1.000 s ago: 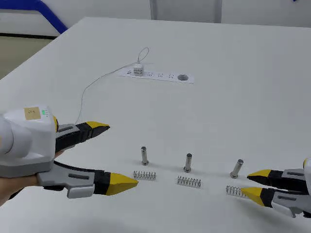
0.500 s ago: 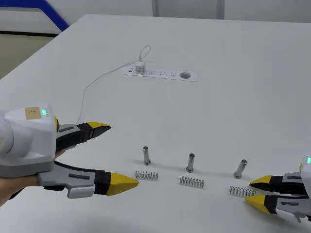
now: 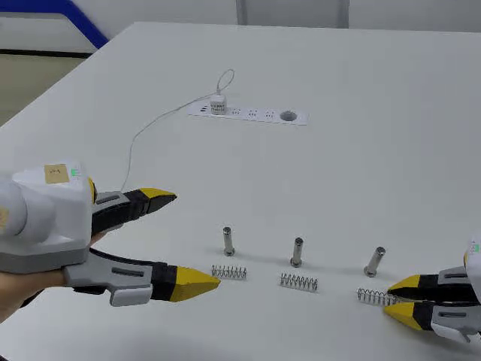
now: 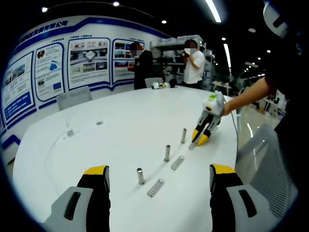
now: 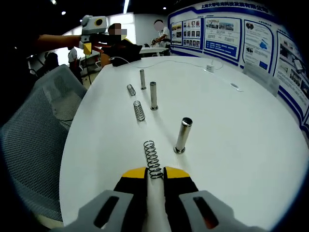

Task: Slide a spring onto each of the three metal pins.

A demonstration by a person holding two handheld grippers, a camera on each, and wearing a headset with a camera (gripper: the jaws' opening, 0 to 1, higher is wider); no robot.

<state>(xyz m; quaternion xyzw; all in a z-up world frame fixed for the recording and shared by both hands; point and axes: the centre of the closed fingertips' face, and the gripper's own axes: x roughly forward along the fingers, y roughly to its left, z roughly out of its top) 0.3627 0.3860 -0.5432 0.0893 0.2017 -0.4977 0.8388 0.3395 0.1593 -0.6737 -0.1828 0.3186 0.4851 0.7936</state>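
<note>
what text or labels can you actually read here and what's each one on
No text reads clearly.
Tan sticker on the left gripper: too small to read.
Wall posters: headline and print blurred.
Power strip: markings too small.

a showroom or demonstration hall in a company or lab building. a large white meeting table with rounded ends carries a flat white power strip with a small plug and a thin cable. a row of blue-trimmed display panels with text and pictures lines the far wall. strip lights and small spotlights hang from a dark ceiling. a grey mesh office chair stands beside the table. two people stand at its far end.
</note>
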